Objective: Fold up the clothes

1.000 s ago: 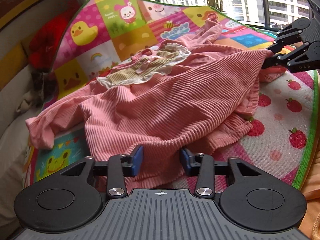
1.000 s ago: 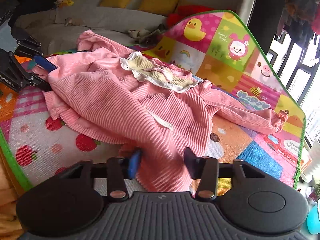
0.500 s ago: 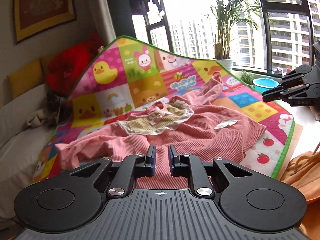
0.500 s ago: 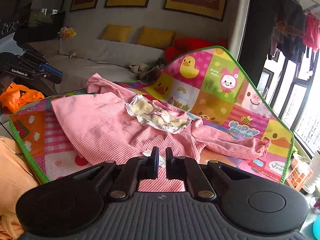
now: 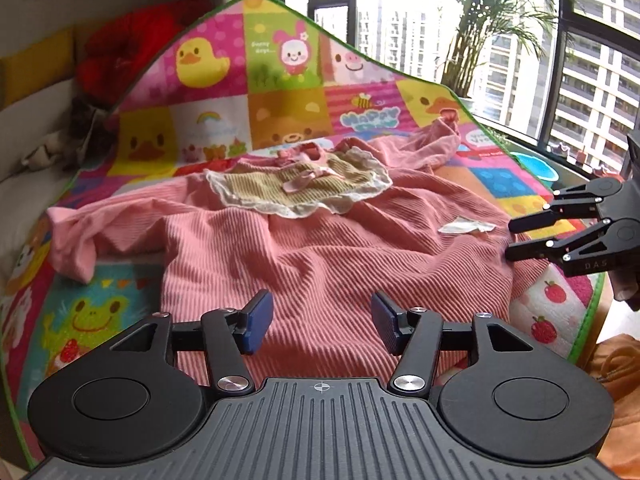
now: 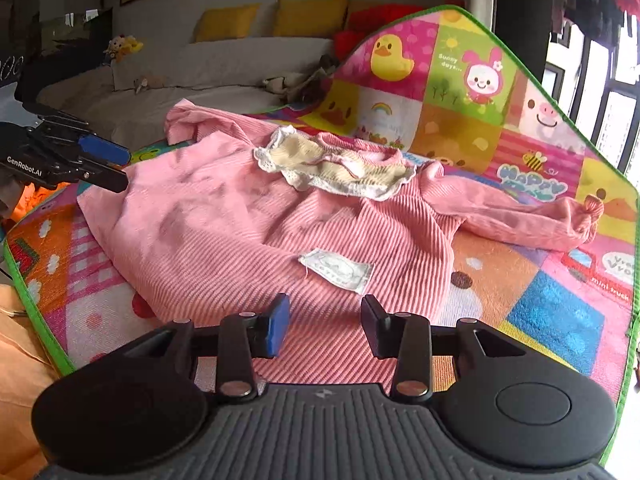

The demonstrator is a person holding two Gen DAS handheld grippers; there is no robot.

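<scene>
A pink ribbed child's garment [image 5: 320,256] with a cream lace collar [image 5: 300,188] lies spread on the colourful play mat [image 5: 80,320]. It also shows in the right wrist view [image 6: 248,232], with a white label [image 6: 340,272] on its body. One sleeve [image 5: 76,240] lies out to the left, the other sleeve [image 6: 520,216] to the right. My left gripper [image 5: 322,322] is open and empty over the near hem. My right gripper [image 6: 324,324] is open and empty over the hem at the other corner. Each gripper shows in the other's view, the right [image 5: 520,240] and the left [image 6: 112,168].
The mat's far part [image 6: 460,80] curves up against a sofa [image 6: 224,64] with yellow cushions [image 6: 228,20]. Orange cloth [image 6: 20,360] lies beyond the mat's near green edge [image 6: 44,336]. A window, a plant [image 5: 492,20] and a blue bowl [image 5: 536,168] are on the right.
Both grippers were shut half a second ago and are now open. The garment's body has gone from bunched to spread flat, and both grippers have come down close over its near hem.
</scene>
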